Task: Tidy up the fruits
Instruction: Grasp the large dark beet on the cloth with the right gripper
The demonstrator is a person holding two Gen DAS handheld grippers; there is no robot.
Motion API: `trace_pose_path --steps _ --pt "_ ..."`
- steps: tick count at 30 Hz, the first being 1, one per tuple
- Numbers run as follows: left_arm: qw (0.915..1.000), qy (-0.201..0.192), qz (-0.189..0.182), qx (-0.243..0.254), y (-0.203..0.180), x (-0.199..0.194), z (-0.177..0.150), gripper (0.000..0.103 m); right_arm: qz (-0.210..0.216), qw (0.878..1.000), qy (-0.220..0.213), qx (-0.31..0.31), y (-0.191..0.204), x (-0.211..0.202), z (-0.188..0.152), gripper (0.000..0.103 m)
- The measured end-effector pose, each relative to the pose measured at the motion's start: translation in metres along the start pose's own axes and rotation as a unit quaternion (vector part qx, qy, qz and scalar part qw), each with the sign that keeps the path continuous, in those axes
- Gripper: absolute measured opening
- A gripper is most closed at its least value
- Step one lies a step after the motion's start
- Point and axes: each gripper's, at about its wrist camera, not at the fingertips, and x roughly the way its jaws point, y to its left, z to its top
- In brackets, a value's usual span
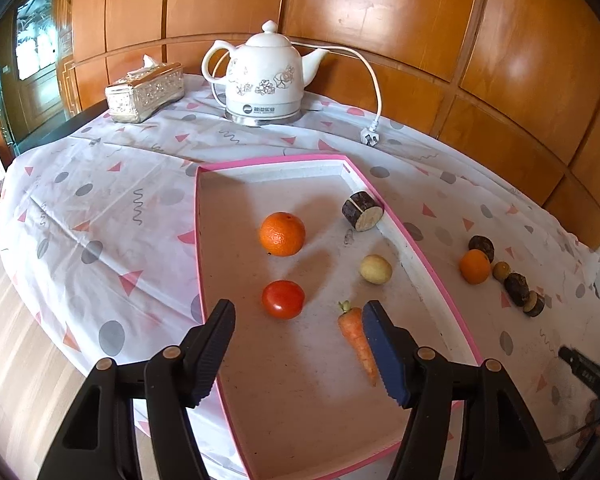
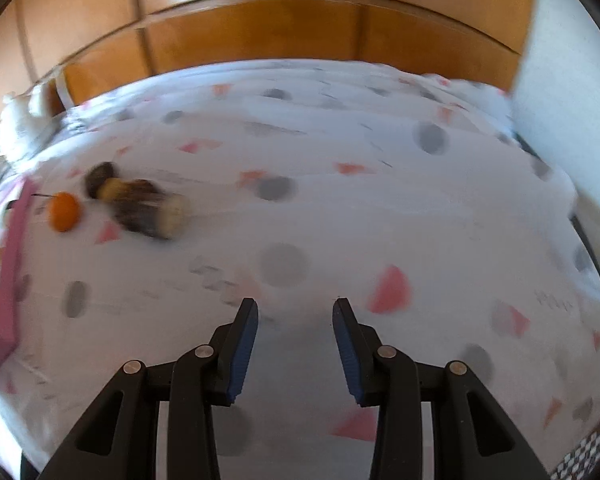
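Left wrist view: my left gripper (image 1: 299, 312) hangs over the near end of the shallow pink-rimmed white tray (image 1: 428, 272). Jaws spread wide, nothing between them. In the tray: round orange (image 1: 282, 233) mid-floor, red tomato (image 1: 283, 299) just nearer me, small orange carrot (image 1: 358, 340) lying along the inside of my right-hand finger, touching or just beside it, can't tell which. A pale yellow-green small fruit (image 1: 375, 269) sits toward the right rim, and a dark-barked cut log-like chunk with a pale face (image 1: 362, 211) rests against that rim further back. The tray sits on a table under a white cloth with grey dots and pink triangles (image 1: 100, 200). Off the tray, on the cloth to the right: a second orange (image 1: 475, 266) in a tight row with several dark brown lumps (image 1: 516, 283). At the back: white floral ceramic electric kettle (image 1: 262, 80) and a silver embossed tissue box (image 1: 145, 91).

Right wrist view: heavily blurred. My right gripper (image 2: 295, 308) is over bare cloth, well clear of the fruit. Jaws partly open, holding nothing. Far left I see the second orange (image 2: 63, 211), the dark lumps (image 2: 140, 204) beside it, and the pink tray edge (image 2: 14, 256).
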Motion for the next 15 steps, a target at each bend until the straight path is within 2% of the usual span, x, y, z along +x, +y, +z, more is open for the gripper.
trace_pose_path --steps 4,6,8,12,15 --pt "1.0 -0.003 -0.006 0.003 -0.001 -0.003 -0.001 0.067 0.054 0.996 -0.026 -0.064 0.032 -0.009 0.022 0.042" --pt "0.9999 -0.006 -0.009 0.006 -0.002 -0.006 -0.001 0.067 0.073 0.991 -0.035 -0.103 0.051 -0.011 0.035 0.053" --pt "0.9998 -0.008 -0.012 0.01 -0.003 -0.008 -0.001 0.067 0.086 0.985 -0.034 -0.145 0.07 -0.007 0.05 0.056" --pt "0.9997 -0.005 -0.019 0.012 -0.003 -0.009 -0.002 0.067 0.086 0.968 -0.008 -0.234 0.107 0.012 0.069 0.06" --pt "0.9998 -0.005 -0.019 0.011 -0.001 -0.011 -0.003 0.067 0.089 0.951 0.031 -0.294 0.129 0.032 0.079 0.06"
